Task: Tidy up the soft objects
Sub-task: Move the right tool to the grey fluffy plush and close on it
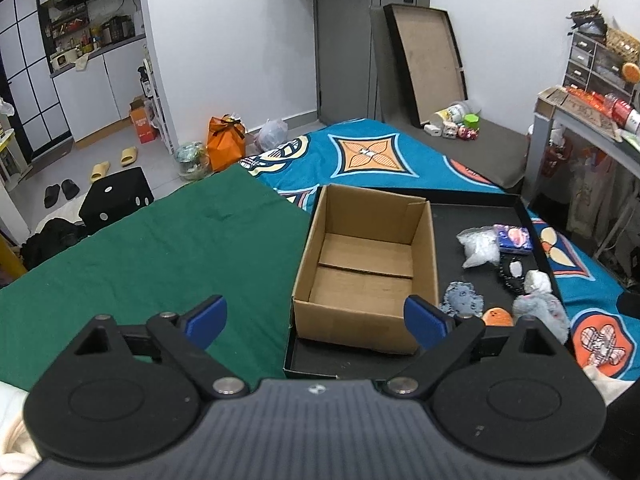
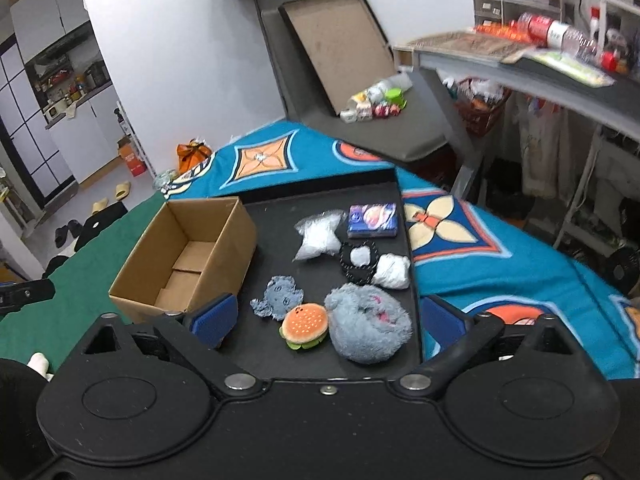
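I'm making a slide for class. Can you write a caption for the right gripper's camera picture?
Open right gripper above a black tray of soft toys, beside an empty cardboard box.

One cardboard box (image 2: 188, 256), one black tray (image 2: 384, 188), seven soft items, two grippers

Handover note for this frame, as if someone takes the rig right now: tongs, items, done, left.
Left tongs: open, empty, facing the box.
Right tongs: open, empty, over the tray, nearest the burger toy and grey plush.
Items: all lie on the tray right of the box: burger toy, grey plush, knit patch, clear bag, blue pack, black pouch, white bundle.
Done: nothing; the box is empty.
Left: move the soft items into the box, probably burger toy or plush first.
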### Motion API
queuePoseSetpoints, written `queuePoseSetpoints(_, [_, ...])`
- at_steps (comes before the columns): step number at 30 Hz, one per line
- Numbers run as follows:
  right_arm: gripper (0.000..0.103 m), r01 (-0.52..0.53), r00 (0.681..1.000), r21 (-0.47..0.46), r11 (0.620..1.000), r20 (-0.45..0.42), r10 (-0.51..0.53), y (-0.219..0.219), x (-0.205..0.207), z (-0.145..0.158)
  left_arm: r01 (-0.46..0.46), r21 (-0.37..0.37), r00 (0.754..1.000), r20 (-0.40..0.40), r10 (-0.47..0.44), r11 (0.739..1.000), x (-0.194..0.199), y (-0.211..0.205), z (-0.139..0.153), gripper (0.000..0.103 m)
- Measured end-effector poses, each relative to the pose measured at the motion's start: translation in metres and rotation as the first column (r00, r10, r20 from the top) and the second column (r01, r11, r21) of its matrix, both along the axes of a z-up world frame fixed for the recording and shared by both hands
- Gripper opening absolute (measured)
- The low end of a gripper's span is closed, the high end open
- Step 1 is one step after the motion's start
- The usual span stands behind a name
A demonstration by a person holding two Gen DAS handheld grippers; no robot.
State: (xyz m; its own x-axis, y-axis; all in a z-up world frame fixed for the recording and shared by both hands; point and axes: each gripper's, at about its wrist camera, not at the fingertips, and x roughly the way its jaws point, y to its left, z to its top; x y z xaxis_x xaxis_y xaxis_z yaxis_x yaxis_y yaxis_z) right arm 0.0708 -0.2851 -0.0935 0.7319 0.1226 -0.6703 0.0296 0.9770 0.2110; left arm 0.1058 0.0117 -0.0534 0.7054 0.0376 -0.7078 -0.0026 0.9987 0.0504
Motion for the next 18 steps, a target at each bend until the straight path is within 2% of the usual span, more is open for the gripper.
queuePoseSetpoints(6, [0.091, 0.007, 0.998, 0.026, 1.000, -0.060, -0.005, -0.002, 0.020, -0.021, -0.025, 0.001, 0.999, -0.033, 0.025, 1.000, 0.023, 0.004, -0.014, 0.088])
queuePoseSetpoints(14, [0.091, 0.039, 0.994, 0.058, 0.998, -0.109, -0.033, -0.005, 0.047, -0.051, -0.052, -0.001, 0.995, -0.085, 0.052, 0.999, 0.051, 0.008, -0.036, 0.070])
queuePoseSetpoints(18, [0.091, 0.064, 0.988, 0.066, 0.996, -0.147, -0.054, -0.008, 0.059, -0.071, -0.068, 0.014, 0.992, -0.107, 0.069, 0.998, 0.065, 0.008, -0.048, 0.066])
